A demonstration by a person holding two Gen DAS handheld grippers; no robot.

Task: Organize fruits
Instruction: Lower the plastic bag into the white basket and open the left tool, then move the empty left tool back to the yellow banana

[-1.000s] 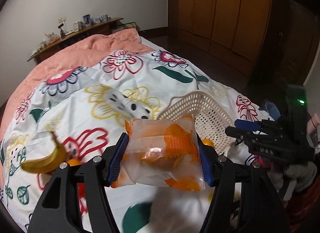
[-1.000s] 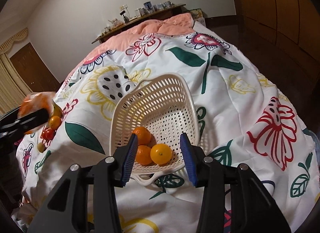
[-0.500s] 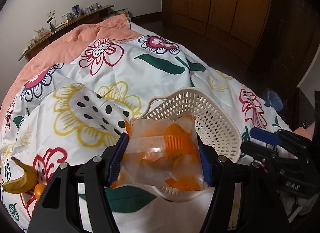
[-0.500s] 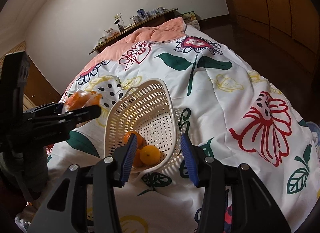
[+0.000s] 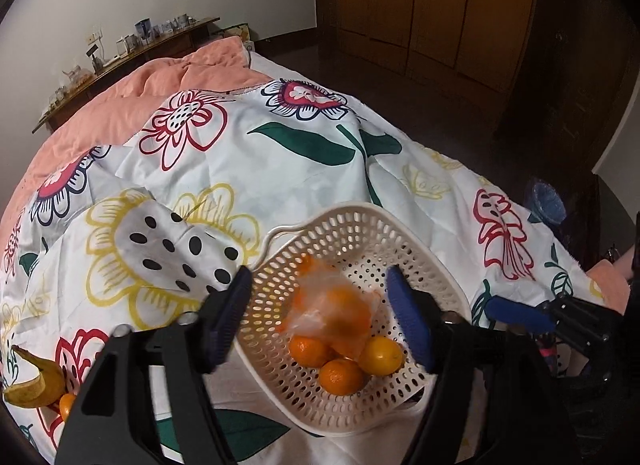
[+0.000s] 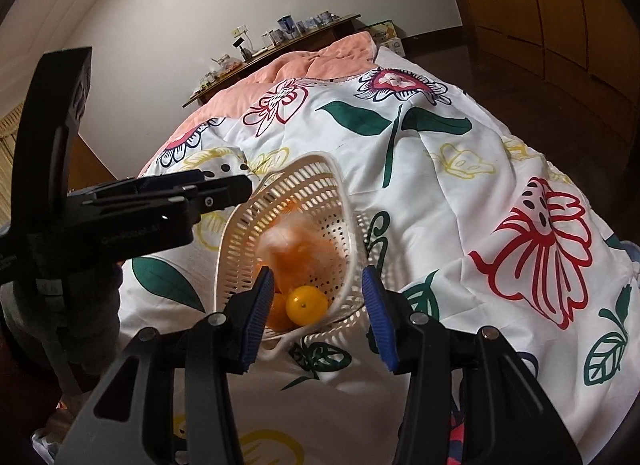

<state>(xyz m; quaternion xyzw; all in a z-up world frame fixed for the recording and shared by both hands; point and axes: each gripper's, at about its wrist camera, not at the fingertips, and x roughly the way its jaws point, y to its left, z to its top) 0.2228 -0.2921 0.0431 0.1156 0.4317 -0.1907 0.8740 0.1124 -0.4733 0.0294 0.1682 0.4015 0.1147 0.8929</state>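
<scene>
Bagged oranges (image 5: pixel 332 311) lie released beneath the just-opened left gripper (image 5: pixel 326 319); only its view shows the banana (image 5: pixel 34 385).

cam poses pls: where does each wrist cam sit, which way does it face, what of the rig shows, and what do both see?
Left wrist: on the left gripper, angled down over the basket; its open fingers and the right gripper show.
Right wrist: on the right gripper, facing the basket's near rim; the left gripper shows.
Shared: basket, oranges, bag, bedspread.

Left tool (image 5: pixel 320 321), right tool (image 6: pixel 316 309): black frames, blue ribbed pads, silver screws.
</scene>
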